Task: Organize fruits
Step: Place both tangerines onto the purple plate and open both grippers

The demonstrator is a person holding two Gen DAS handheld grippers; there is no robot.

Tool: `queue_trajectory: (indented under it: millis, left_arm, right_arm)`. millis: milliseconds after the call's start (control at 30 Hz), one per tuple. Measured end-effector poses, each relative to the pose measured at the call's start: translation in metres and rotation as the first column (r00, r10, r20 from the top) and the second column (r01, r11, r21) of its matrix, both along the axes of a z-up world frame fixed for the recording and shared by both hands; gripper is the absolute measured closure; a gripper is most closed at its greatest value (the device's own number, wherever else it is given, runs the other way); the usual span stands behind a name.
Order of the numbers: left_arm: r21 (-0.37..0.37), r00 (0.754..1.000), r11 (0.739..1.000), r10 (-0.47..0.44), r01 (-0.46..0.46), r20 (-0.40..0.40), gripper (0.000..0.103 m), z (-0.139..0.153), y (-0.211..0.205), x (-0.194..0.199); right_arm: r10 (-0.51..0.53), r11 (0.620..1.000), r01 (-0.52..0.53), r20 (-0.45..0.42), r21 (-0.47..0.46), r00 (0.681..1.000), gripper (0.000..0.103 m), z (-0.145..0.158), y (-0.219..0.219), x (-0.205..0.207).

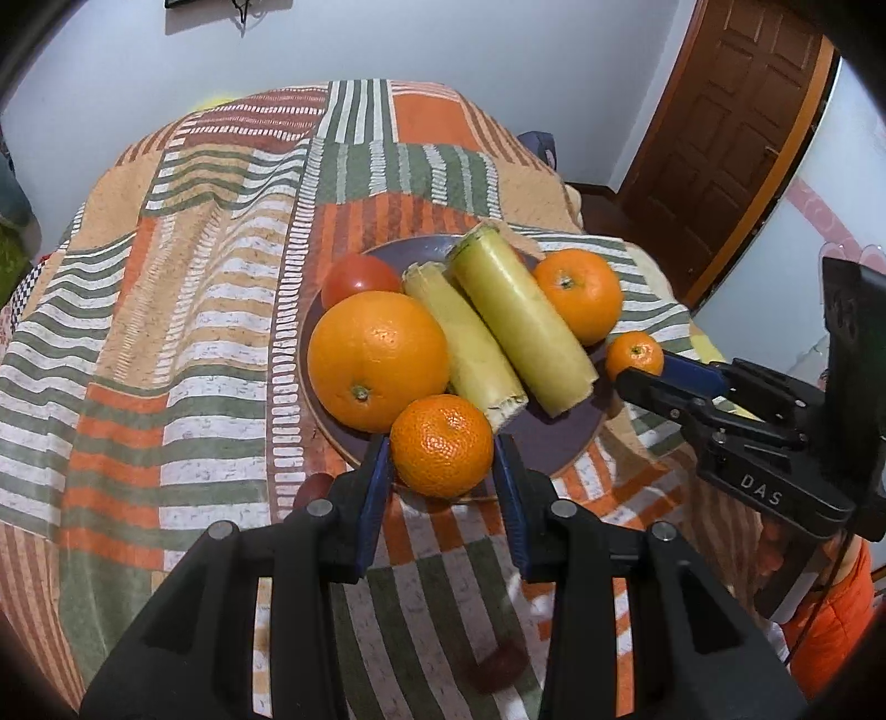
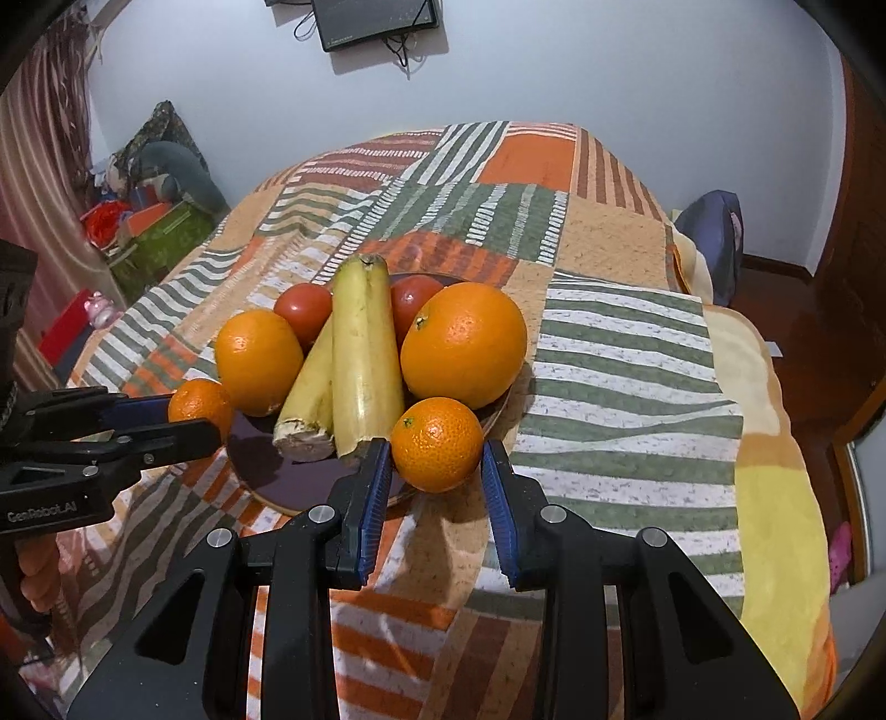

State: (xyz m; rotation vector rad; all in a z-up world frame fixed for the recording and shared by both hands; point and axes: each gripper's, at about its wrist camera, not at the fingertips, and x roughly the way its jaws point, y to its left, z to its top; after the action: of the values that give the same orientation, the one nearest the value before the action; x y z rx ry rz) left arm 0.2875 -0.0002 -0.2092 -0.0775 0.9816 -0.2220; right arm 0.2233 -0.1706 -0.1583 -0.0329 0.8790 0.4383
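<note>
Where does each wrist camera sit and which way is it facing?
Left wrist: behind the left gripper, angled down at the round purple plate; right gripper shows at right.
Right wrist: behind the right gripper, angled down at it; left gripper shows at left.
Shared: plate, large round orange, both grippers.

White walls [image 2: 554,66], a brown panelled door [image 1: 736,127] — a dark screen [image 2: 376,22] mounted high, curtain [image 2: 39,166] beside clutter.

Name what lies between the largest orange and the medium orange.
Two yellow-green stalks lying side by side; both wrist views show them.
</note>
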Motion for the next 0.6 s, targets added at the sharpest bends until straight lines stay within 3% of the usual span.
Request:
queue_trajectory:
  millis: [600]
  left_arm:
    - [0.048,1.000,0.999,0.009,-0.009,0.000,0.060,-0.011,-0.007,0.006]
  right_arm:
    - [0.000,1.000,0.000,-0.021,-0.020,1.000,0.070,-0.005,0.007,0.005]
